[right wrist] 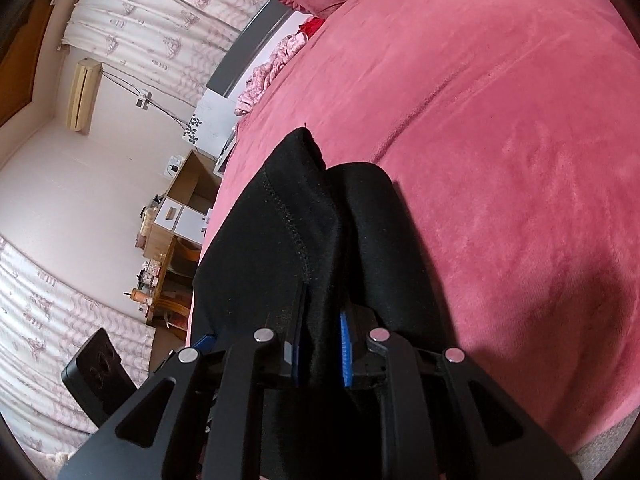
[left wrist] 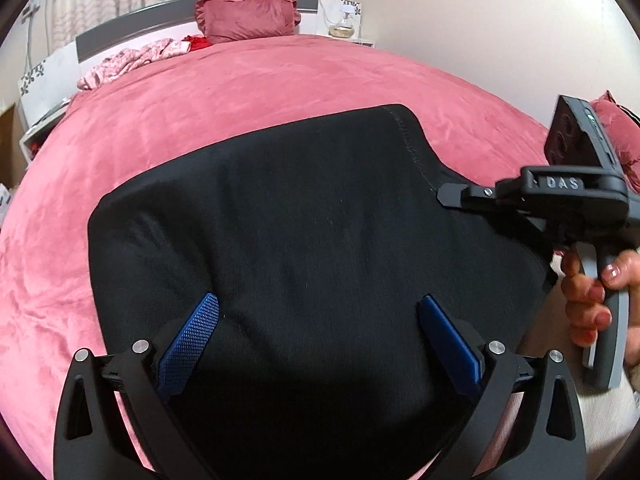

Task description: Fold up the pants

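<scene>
Black pants [left wrist: 304, 240] lie folded on the pink bed cover [left wrist: 240, 100]. My left gripper [left wrist: 318, 308] is open, its blue pads spread wide just above the near part of the cloth. My right gripper [left wrist: 444, 194] comes in from the right, its tip at the seamed right edge of the pants. In the right wrist view the right gripper [right wrist: 322, 320] is shut on a bunched fold of the pants [right wrist: 280, 240], with cloth standing up between the blue pads. The stitched seam runs away from the fingers.
A pink pillow [left wrist: 248, 18] and crumpled pink and red clothes [left wrist: 132, 58] lie at the head of the bed. A second pillow [left wrist: 616, 132] is at the right. A nightstand [left wrist: 346, 20] stands behind. A wooden desk [right wrist: 176, 240] stands left of the bed.
</scene>
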`<state>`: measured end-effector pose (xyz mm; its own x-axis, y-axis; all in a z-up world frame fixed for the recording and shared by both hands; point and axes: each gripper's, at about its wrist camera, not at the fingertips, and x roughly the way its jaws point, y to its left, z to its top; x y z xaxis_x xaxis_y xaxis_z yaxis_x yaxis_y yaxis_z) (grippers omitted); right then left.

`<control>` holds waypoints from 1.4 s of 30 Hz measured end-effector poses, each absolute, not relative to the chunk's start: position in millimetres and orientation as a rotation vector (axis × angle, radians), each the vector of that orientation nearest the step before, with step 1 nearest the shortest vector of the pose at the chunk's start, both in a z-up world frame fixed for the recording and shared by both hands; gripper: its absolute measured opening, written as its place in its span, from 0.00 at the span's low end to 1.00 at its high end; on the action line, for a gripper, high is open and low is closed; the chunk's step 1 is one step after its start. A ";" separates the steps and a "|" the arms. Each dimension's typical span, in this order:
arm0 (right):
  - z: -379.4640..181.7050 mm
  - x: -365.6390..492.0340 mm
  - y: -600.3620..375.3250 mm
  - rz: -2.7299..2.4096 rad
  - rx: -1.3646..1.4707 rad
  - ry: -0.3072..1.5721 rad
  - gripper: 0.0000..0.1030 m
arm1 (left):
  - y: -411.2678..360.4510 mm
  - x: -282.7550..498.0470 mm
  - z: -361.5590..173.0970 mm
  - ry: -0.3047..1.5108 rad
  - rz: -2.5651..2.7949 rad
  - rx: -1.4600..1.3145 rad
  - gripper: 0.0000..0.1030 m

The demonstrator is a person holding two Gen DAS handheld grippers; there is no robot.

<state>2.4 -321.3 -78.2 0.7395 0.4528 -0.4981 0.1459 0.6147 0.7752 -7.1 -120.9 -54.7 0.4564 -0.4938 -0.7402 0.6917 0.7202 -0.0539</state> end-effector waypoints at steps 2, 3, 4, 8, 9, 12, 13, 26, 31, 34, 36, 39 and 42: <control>-73.7 -0.6 -319.1 0.178 0.898 0.747 0.14 | -114.5 -11.6 -51.8 0.805 -0.744 0.291 0.96; -66.0 -3.3 -316.5 0.156 0.888 0.728 0.14 | -107.9 -13.1 -45.5 0.797 -0.722 0.266 0.96; -58.4 -10.0 -309.0 0.146 0.878 0.708 0.14 | -101.2 -12.0 -40.1 0.791 -0.708 0.226 0.96; -57.6 -4.4 -305.0 0.047 0.763 0.742 0.11 | -87.8 5.7 -36.2 0.826 -0.615 0.157 0.96; -64.6 -3.9 -305.8 0.044 0.770 0.758 0.11 | -90.6 10.0 -42.9 0.843 -0.601 0.193 0.96; -63.4 -9.7 -303.5 0.034 0.795 0.753 0.20 | -101.4 -0.4 -54.1 0.798 -0.575 0.340 0.96; -56.8 -9.6 -299.3 0.022 0.753 0.765 0.29 | -102.5 -1.4 -54.2 0.786 -0.573 0.352 0.96; 18.4 -10.1 -224.8 -0.017 0.342 0.665 0.77 | -92.8 5.5 -41.8 0.857 -0.565 0.236 0.96; 6.4 8.2 -217.8 -0.037 0.352 0.706 0.86 | -83.8 7.5 -36.3 0.883 -0.533 0.172 0.96; 3.3 15.9 -212.7 -0.083 0.313 0.703 0.94 | -81.0 10.6 -33.4 0.885 -0.510 0.150 0.96; 2.1 18.9 -210.9 -0.119 0.280 0.685 0.98 | -77.6 13.9 -30.0 0.878 -0.494 0.126 0.96; -2.9 29.3 -210.9 -0.156 0.225 0.697 0.98 | -73.7 23.6 -21.3 0.854 -0.469 0.080 0.96; -6.4 41.2 -211.7 -0.185 0.166 0.700 0.98 | -76.6 43.3 -15.9 0.872 -0.460 0.043 0.96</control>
